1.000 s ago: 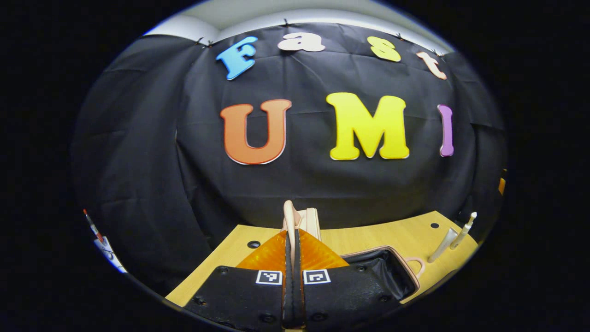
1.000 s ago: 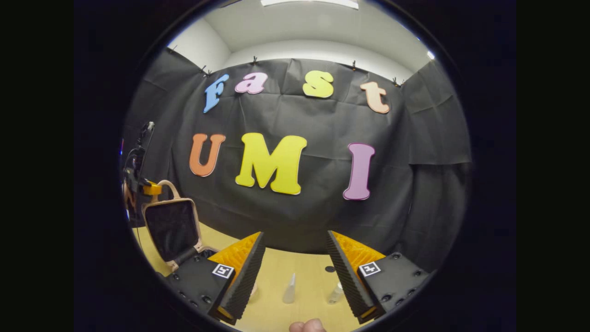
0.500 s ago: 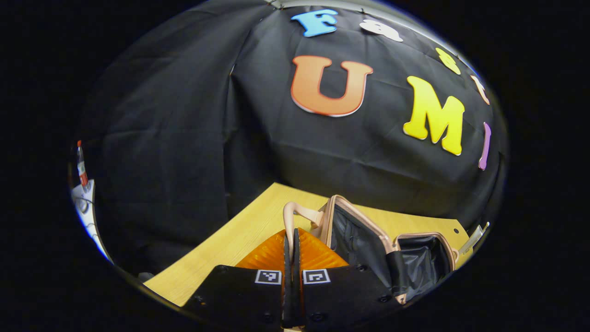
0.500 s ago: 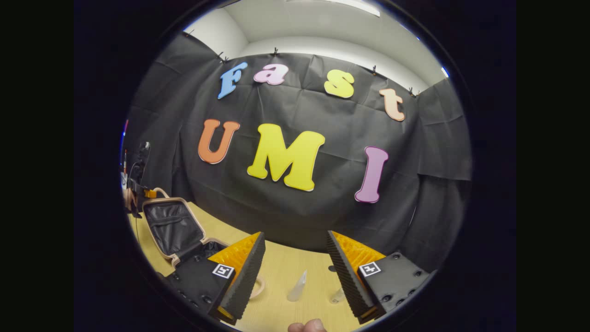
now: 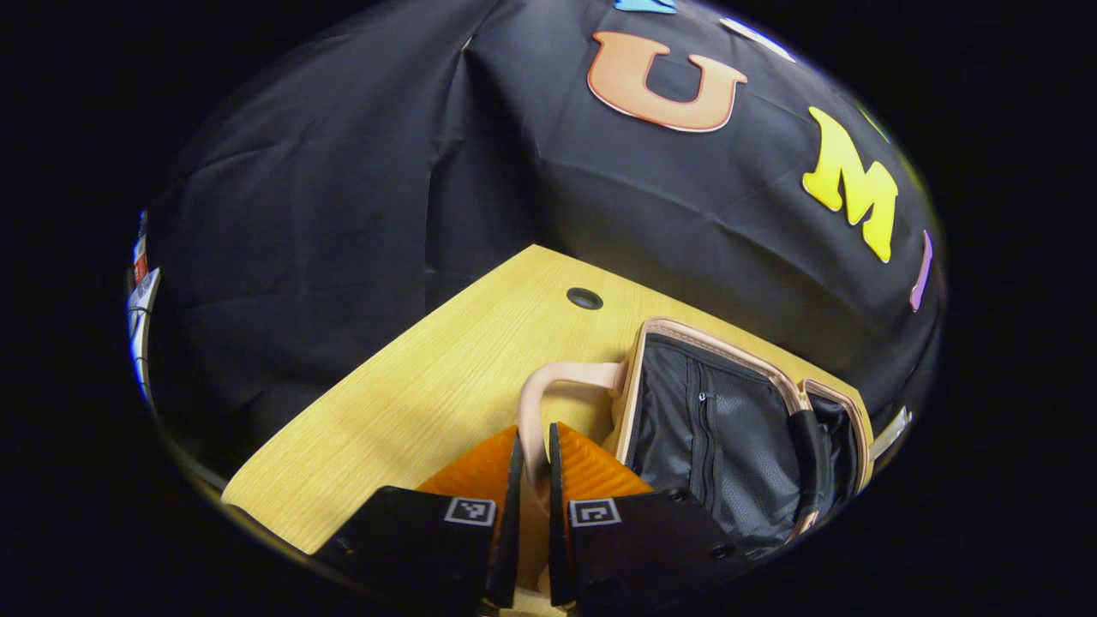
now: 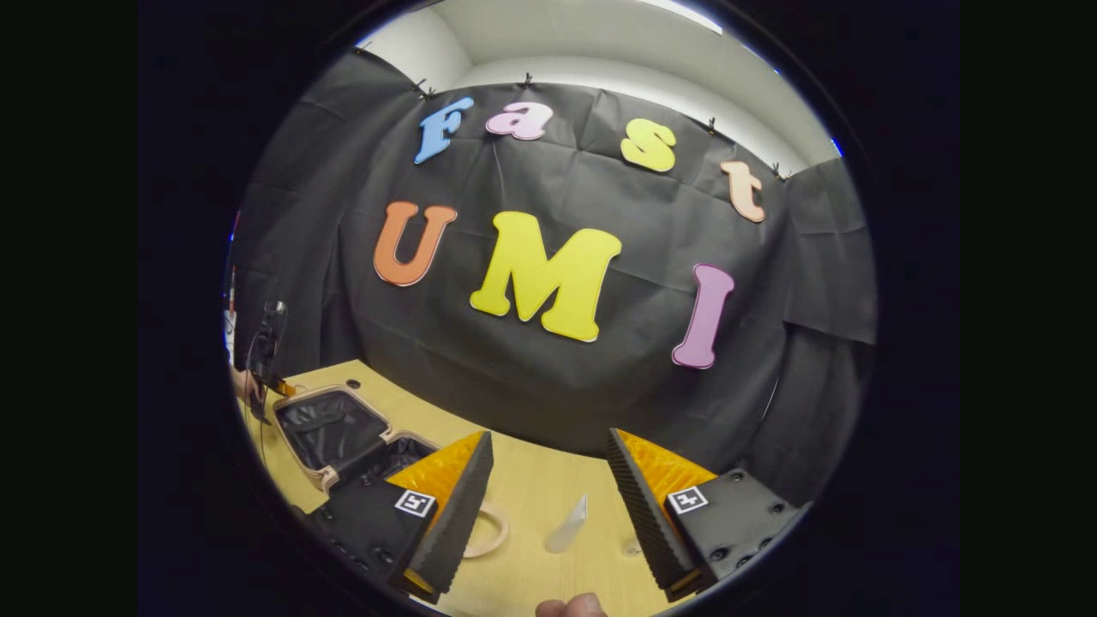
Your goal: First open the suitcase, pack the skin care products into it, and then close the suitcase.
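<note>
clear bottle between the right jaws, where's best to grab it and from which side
Grip the bottle across its wider lower body, coming straight forward and down from the near table edge. It tapers to a narrow top and seems to lean, so a hold high up would likely slip. The right gripper is open and nearly lined up.

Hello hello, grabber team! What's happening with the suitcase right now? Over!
Left gripper shut on suitcase handle. Right gripper open, empty, above bottles. Suitcase lid lying open on table. Nothing in the way.
</note>
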The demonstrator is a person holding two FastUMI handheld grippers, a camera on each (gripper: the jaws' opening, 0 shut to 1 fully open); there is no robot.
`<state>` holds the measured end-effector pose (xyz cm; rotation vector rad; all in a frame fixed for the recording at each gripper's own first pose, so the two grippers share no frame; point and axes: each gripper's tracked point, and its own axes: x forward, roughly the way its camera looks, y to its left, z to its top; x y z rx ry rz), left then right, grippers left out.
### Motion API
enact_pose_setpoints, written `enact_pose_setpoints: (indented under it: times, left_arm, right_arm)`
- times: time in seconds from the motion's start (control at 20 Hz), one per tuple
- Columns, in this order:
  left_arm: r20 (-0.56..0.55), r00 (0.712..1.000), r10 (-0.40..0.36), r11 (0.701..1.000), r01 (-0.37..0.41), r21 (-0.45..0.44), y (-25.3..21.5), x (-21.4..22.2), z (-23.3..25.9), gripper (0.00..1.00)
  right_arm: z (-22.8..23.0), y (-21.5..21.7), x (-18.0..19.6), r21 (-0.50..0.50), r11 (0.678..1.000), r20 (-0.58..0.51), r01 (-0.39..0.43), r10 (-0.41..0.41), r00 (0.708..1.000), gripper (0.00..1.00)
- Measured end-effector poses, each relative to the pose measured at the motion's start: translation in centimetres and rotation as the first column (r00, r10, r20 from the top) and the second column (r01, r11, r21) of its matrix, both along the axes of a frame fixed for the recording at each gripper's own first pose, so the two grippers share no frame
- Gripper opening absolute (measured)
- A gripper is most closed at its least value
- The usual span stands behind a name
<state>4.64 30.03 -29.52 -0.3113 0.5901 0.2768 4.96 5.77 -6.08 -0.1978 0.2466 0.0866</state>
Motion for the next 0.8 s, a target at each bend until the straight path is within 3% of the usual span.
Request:
enact_pose_setpoints:
  times: [0.15,0.2,0.25,0.3,0.35,0.4,0.45,0.7,0.8]
  left_arm:
    - [-0.018,1.0,0.019,0.999,-0.019,0.047,0.6,-0.4,0.5,0.26]
    - [-0.013,1.0,0.024,0.998,-0.023,0.051,0.2,-0.8,1.6,0.45]
    - [0.008,1.0,0.029,0.998,-0.03,0.057,-0.5,-1.1,2.7,0.49]
    - [0.041,0.999,0.03,0.997,-0.033,0.065,-1.3,-1.2,4.2,0.61]
    - [0.068,0.997,0.029,0.996,-0.035,0.082,-2.2,-1.4,5.9,0.64]
    - [0.092,0.995,0.035,0.993,-0.045,0.11,-3.0,-1.5,7.5,0.85]
    - [0.111,0.993,0.045,0.987,-0.061,0.147,-3.7,-2.0,9.3,0.9]
    - [0.241,0.968,-0.074,0.967,0.01,0.256,-13.8,-4.1,18.7,0.93]
    - [0.28,0.954,-0.104,0.941,0.003,0.339,-18.8,-5.6,21.4,0.96]
  right_arm:
    - [-0.2,-0.2,0.0,0.012,1.0,-0.004,0.008,-0.008,1.0,0.8]
    - [-0.4,-0.2,0.0,0.019,1.0,-0.008,0.012,-0.011,1.0,0.8]
    - [-0.7,-0.3,0.0,0.028,1.0,-0.013,0.015,-0.015,1.0,0.79]
    - [-0.7,-0.4,0.1,0.04,0.999,-0.013,0.021,-0.021,1.0,0.79]
    - [-0.8,-0.6,0.2,0.053,0.998,-0.012,0.027,-0.026,1.0,0.8]
    - [-0.8,-0.9,0.3,0.068,0.997,-0.01,0.033,-0.032,0.999,0.8]
    - [-0.7,-1.2,0.5,0.079,0.996,-0.006,0.038,-0.037,0.999,0.8]
    - [-1.1,-3.7,0.6,0.133,0.99,-0.005,0.044,-0.043,0.999,0.78]
    - [-1.4,-6.0,0.3,0.163,0.985,-0.006,0.057,-0.056,0.998,0.78]
